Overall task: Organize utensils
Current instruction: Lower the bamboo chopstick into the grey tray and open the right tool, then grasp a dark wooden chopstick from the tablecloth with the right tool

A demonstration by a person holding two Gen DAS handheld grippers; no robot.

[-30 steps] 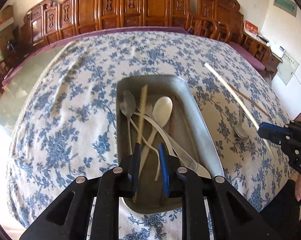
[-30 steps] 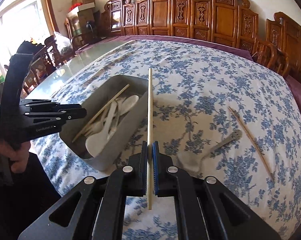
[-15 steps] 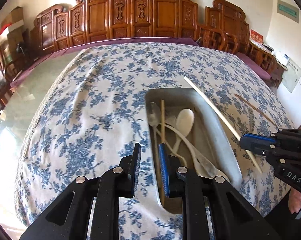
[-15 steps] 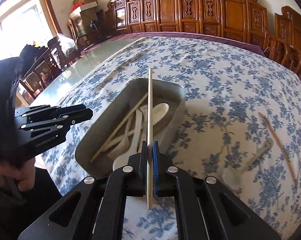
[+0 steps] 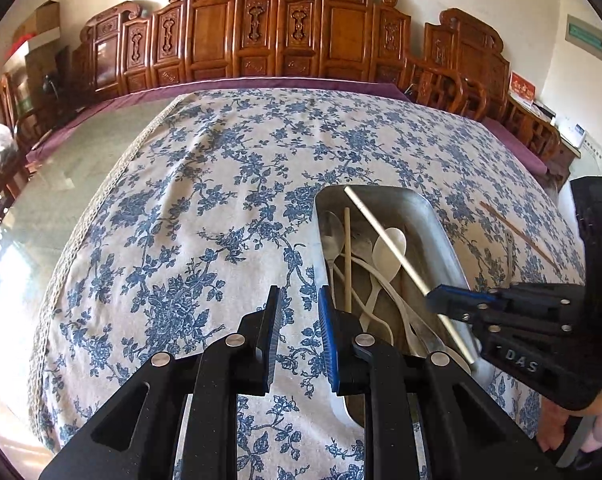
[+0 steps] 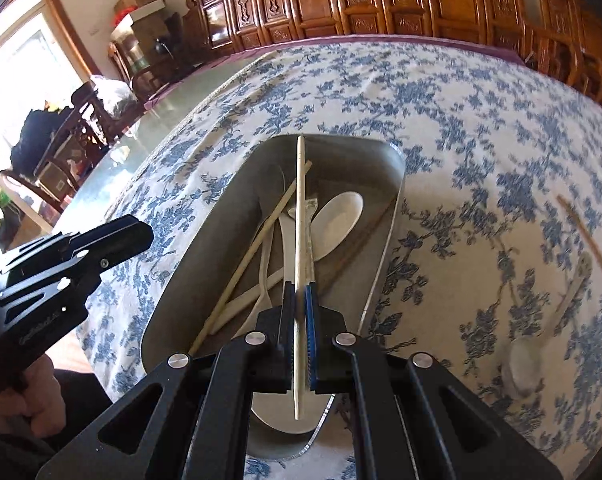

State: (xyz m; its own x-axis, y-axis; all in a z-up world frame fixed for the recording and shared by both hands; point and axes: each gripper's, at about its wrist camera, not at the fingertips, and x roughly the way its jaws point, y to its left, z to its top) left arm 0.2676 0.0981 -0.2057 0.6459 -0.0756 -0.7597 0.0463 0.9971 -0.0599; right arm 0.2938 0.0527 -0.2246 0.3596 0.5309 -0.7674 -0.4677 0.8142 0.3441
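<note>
A grey metal tray (image 5: 441, 224) (image 6: 393, 184) lies on the blue-flowered tablecloth and holds white spoons (image 6: 337, 220), a metal spoon (image 5: 333, 240) and a chopstick (image 5: 346, 256). My right gripper (image 6: 300, 296) is shut on a pale chopstick (image 6: 299, 208) and holds it lengthwise above the tray; it also shows in the left wrist view (image 5: 389, 240). My left gripper (image 5: 299, 312) is open and empty over the cloth, just left of the tray.
A brown chopstick (image 5: 517, 236) (image 6: 589, 240) and a spoon (image 6: 541, 340) lie on the cloth right of the tray. Carved wooden chairs (image 5: 293, 36) line the far side. Bare glass tabletop (image 5: 61, 184) shows at the left beyond the cloth's edge.
My right gripper has carried the chopstick leftward from over the cloth to over the tray. My left gripper has drawn away from the tray to its left side, still open.
</note>
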